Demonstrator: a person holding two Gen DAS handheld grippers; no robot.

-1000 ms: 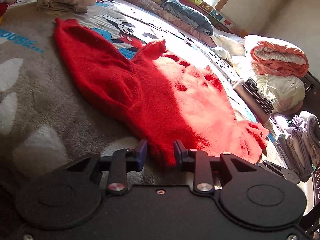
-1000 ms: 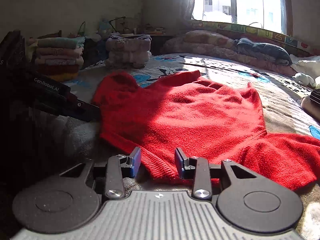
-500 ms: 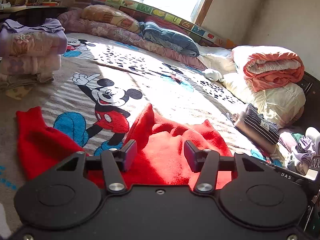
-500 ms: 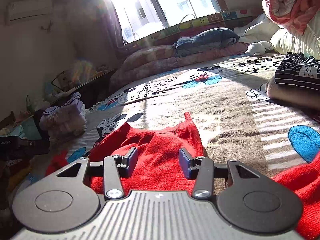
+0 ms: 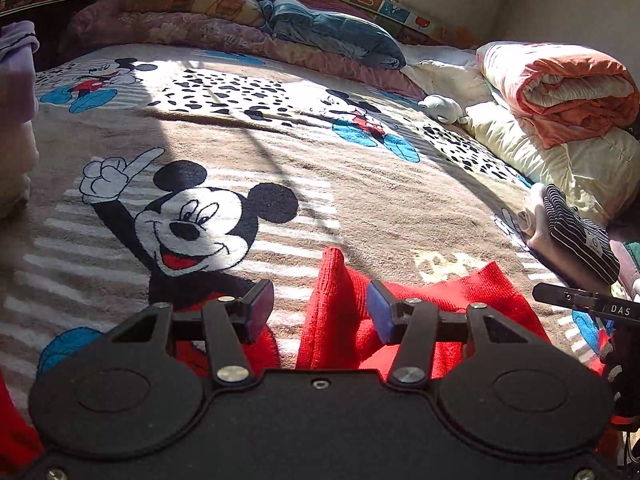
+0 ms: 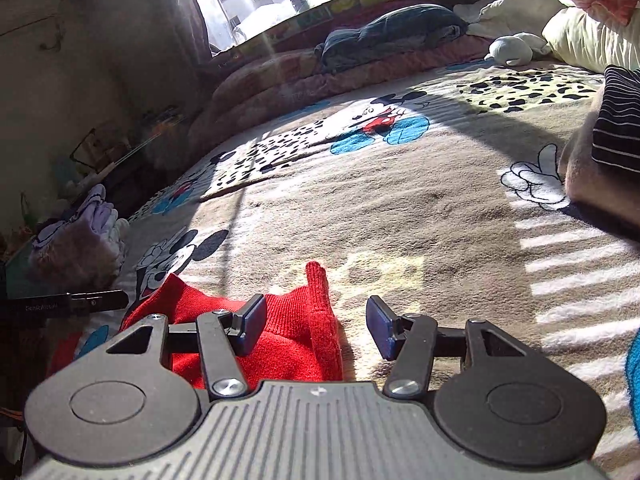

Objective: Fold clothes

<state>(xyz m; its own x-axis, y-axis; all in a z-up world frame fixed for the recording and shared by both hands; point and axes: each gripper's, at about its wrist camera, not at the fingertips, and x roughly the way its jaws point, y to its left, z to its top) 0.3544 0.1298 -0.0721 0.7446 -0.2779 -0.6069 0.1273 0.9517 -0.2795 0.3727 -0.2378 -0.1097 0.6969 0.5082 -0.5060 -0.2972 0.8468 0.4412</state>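
- Across the bed (image 5: 400, 184): tan blanket with cartoon-mouse print, sunlit in stripes; window at the far end.
- Right side, against the wall: rolled orange-and-white quilt (image 5: 560, 88) resting on a cream duvet (image 5: 560, 160).
- Far edge: dark blue bundle (image 5: 336, 36) lying on a row of patterned pillows.
- Red knit sweater (image 5: 344, 320) bunched on the blanket at the near edge, one ribbed fold standing up; in right wrist view the same sweater (image 6: 288, 328) sits left of centre.
- Folded striped garment (image 5: 576, 232) on a tan pile, right of the sweater.
- Left hand-held gripper (image 5: 320, 308): jaws apart, sweater fold between them, touching the right pad.
- Right hand-held gripper (image 6: 316, 324): jaws apart, ribbed fold between them, gripping nothing.
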